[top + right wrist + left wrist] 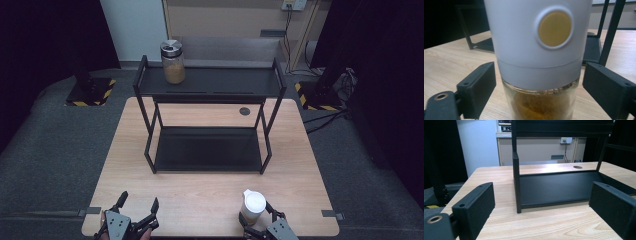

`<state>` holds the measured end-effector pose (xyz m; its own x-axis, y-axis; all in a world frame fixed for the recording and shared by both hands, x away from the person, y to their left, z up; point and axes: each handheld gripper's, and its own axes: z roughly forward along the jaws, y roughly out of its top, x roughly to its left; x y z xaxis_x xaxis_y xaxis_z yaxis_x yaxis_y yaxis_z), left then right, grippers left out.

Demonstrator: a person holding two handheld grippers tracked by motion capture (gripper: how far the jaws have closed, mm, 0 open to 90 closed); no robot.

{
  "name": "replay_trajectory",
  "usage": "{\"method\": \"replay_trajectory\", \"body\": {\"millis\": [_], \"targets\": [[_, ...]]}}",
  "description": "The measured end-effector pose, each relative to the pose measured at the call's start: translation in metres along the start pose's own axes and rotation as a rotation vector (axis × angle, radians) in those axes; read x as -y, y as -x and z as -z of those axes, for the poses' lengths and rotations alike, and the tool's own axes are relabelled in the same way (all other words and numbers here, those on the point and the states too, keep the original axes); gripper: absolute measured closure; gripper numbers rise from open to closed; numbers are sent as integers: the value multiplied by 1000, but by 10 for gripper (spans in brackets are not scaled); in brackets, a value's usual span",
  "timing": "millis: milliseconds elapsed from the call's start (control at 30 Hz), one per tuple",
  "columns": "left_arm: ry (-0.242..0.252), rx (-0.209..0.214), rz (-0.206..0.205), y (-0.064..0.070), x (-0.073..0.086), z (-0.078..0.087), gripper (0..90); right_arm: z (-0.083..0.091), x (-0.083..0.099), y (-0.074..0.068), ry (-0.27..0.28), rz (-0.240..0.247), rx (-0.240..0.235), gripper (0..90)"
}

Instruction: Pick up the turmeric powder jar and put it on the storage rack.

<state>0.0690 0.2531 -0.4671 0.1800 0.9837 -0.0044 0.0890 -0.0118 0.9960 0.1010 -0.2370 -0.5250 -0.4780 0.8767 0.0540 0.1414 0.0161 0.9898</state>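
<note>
The black two-shelf rack [210, 120] stands mid-tabletop, and a steel-lidded glass jar [173, 62] of tan grains sits at its upper shelf's left end. Near the front edge toward the right corner, the white-capped glass jar [252, 207] of brown powder stands between the right gripper's [260, 220] spread jaws, untouched; it looks rigid, smooth, breakable and moderately heavy, best clamped across the white cap [536, 37]. The left gripper [136, 212] waits spread and empty near the front-left corner.

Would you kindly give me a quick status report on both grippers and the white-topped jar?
Left gripper open, empty. Right gripper open around white-topped jar, jaws not touching. Jar upright on table. Path to shelf rack unobstructed.
</note>
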Motion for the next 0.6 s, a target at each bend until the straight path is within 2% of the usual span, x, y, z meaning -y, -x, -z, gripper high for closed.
{"method": "replay_trajectory", "body": {"millis": [167,267,600], "targets": [[3,-5,-4,-1,-1,1,58,-2,1,2,1,6,-6,247],[6,-8,-4,-1,-1,2,59,-2,2,3,5,6,-14,282],[5,-11,-6,-1,-1,3,61,-2,2,1,4,23,-5,295]]}}
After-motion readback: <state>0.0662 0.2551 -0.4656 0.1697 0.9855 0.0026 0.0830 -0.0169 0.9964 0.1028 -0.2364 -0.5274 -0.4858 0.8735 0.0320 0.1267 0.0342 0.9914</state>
